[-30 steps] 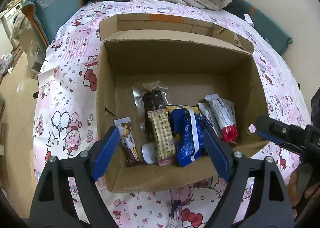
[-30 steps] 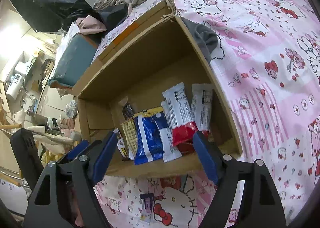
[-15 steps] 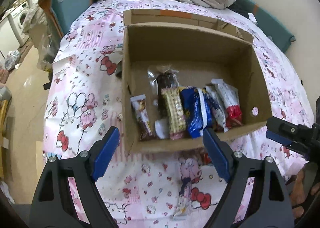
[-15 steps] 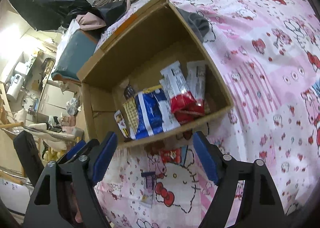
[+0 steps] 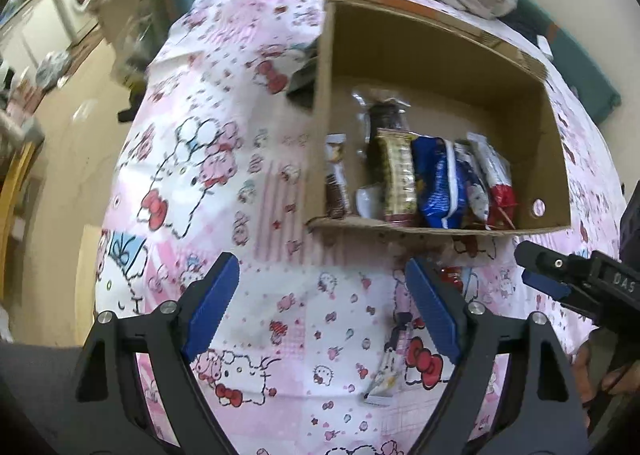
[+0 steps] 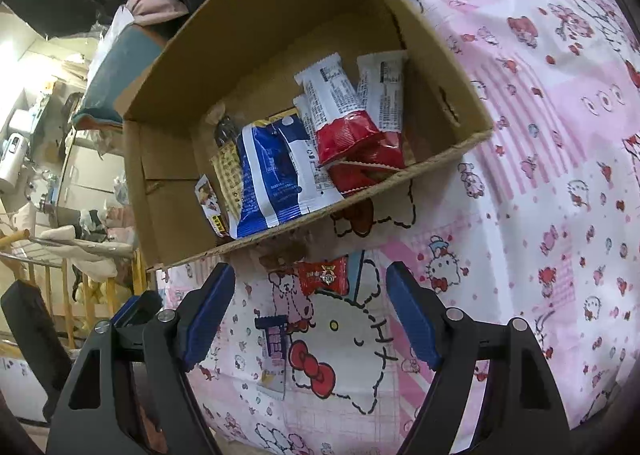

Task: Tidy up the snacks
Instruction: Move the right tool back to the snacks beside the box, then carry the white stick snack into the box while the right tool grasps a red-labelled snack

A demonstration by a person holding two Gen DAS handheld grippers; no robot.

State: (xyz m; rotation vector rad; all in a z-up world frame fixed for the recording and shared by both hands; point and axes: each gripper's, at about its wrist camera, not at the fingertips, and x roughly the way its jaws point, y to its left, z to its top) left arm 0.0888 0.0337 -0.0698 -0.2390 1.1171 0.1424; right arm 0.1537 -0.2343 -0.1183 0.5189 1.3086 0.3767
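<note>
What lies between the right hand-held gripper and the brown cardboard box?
In the right wrist view, a small red snack packet lies on the pink cartoon-print sheet there.

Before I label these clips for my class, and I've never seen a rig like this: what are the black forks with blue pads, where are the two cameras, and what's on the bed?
There is no robot. A person holds a hand-held gripper in each hand, each with a fisheye camera looking along its two fingers. One picture looks from the left hand-held gripper, the other from the right hand-held gripper. Both stand open and hold nothing. Ahead, on a pink cartoon-print bedsheet, stands a cardboard box with snack packets lined up inside, among them a blue packet. Outside the box lie a small red packet and another small packet.
</note>
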